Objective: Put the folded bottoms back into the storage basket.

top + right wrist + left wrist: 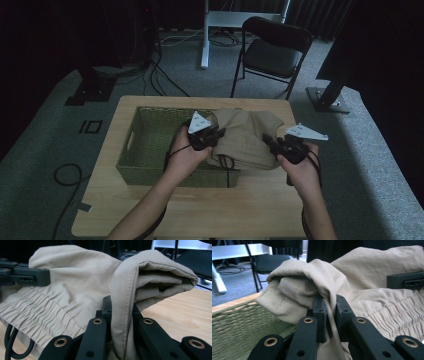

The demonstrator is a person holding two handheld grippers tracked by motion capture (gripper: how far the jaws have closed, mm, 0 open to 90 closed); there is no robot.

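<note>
A: Beige garment (247, 137), folded, gathered elastic waistband with a dark drawstring (227, 167) hanging from its near edge. Location?

B: Held up between my two hands, over the right end of the green woven basket (150, 150) and the bare tabletop (250, 205) beside it. Whether its lower edge touches the basket rim, I cannot tell.

A: Left hand-held gripper (329, 312), state?

B: Jaws together, clamped on a fold of the cloth at the garment's left side; the basket weave sits just below.

A: Right hand-held gripper (121, 312), state?

B: Jaws together too, clamped on a stitched, doubled hem at the garment's right side, with the wooden tabletop beyond.

A: Surroundings?

B: Black folding chair (275, 52) on grey carpet past the far edge, well apart from the garment
</note>
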